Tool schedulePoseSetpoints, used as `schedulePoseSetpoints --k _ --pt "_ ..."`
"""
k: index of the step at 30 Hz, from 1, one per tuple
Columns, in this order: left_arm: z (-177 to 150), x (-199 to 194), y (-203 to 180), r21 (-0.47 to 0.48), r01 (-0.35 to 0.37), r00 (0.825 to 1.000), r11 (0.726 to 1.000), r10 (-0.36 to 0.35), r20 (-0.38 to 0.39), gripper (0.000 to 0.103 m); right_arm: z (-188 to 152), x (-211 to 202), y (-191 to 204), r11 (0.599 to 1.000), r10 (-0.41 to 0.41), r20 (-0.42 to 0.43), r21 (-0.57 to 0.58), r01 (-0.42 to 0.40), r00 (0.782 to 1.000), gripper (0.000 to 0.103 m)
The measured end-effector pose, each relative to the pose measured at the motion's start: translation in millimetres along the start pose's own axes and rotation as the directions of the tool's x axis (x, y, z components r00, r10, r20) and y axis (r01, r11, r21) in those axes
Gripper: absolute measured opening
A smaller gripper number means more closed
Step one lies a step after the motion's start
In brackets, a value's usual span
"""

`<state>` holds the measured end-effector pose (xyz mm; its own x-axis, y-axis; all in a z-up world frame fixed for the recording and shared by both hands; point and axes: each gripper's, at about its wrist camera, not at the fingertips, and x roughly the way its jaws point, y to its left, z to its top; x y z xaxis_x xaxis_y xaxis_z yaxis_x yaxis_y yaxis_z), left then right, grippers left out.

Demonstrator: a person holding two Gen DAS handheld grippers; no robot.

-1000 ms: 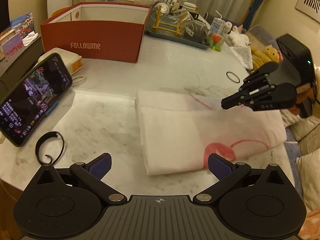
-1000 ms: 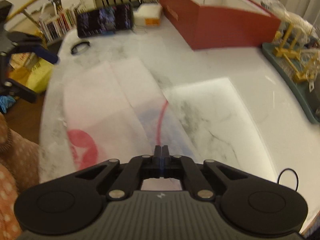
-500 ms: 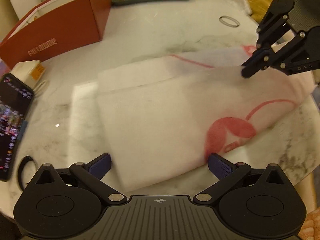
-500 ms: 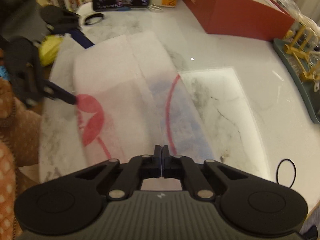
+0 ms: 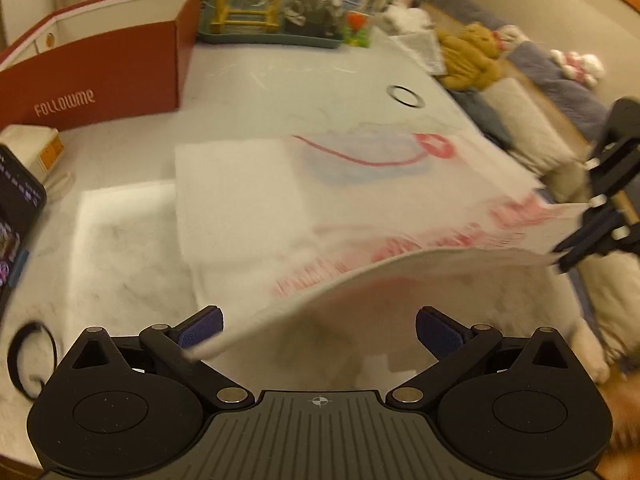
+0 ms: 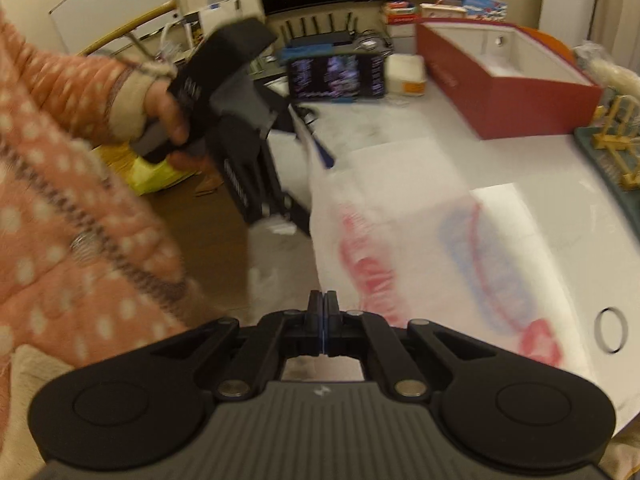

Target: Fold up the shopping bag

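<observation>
The white shopping bag (image 5: 240, 200) with red and blue print lies folded on the marble table (image 5: 280, 80). Its near edge is raised off the table in a curved flap. My right gripper (image 5: 560, 259) is shut on the flap's right corner; in the right wrist view its jaws (image 6: 323, 304) are pressed together with the bag (image 6: 400, 220) rising from them. My left gripper (image 5: 318, 324) is wide open at the near edge, and the flap's left end passes just in front of its left finger (image 5: 200, 326). A hand (image 6: 168, 116) holds that gripper.
A red box (image 5: 100, 80) stands at the back left, with a phone (image 5: 16, 216) and a black hair tie (image 5: 32, 356) at the left edge. A thin ring (image 5: 406, 96) lies beyond the bag. A tray of glassware (image 5: 272, 20) is at the back, a sofa (image 5: 520, 120) to the right.
The right gripper has risen and carried the bag's corner up, so the near edge has left the table as a flap. The left gripper has moved in under that edge.
</observation>
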<state>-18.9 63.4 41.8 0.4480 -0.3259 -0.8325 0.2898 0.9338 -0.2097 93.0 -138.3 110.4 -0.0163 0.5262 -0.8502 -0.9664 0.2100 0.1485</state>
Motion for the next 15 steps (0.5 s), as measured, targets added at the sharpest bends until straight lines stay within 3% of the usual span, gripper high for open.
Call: schedulePoseSetpoints --k 3,6,9,10,11,12,13,15 --pt "-29.3 -15.9 8.7 -0.006 0.103 0.994 0.995 -0.104 -0.034 0.103 -13.7 25.3 24.4 1.0 0.014 -0.044 0.01 -0.014 0.999 0.008" --pt "-47.9 -20.4 15.8 -0.063 0.141 0.987 0.988 -0.145 -0.063 0.103 -25.7 50.6 46.6 0.999 0.043 -0.113 -0.011 -0.045 0.993 0.022" --pt "-55.3 -13.1 20.9 -0.139 0.164 0.982 0.977 -0.175 -0.07 0.103 -19.1 34.5 40.3 0.999 0.032 0.004 0.028 -0.032 0.999 0.031" --pt "-56.8 -9.5 22.4 -0.162 0.17 0.981 0.972 -0.183 -0.071 0.103 -15.5 22.9 29.3 0.997 0.008 0.074 0.073 -0.013 0.997 0.048" --pt "-56.0 -5.7 21.8 -0.171 0.162 0.982 0.972 -0.176 -0.07 0.103 -11.9 11.6 18.1 0.993 -0.022 0.142 0.119 0.005 0.99 0.062" --pt "-55.1 -2.2 21.1 -0.179 0.154 0.983 0.972 -0.169 -0.069 0.103 -9.7 3.9 3.6 0.982 -0.093 0.187 0.178 0.059 0.978 0.063" --pt "-53.2 -0.6 20.4 -0.182 0.143 0.985 0.973 -0.157 -0.066 0.103 -8.2 2.6 -11.8 0.963 -0.179 0.182 0.232 0.134 0.967 0.063" --pt "-47.6 0.9 17.2 -0.176 0.137 0.988 0.975 -0.148 -0.05 0.103 -5.7 14.4 -41.8 0.895 -0.38 0.056 0.274 0.352 0.923 0.054"
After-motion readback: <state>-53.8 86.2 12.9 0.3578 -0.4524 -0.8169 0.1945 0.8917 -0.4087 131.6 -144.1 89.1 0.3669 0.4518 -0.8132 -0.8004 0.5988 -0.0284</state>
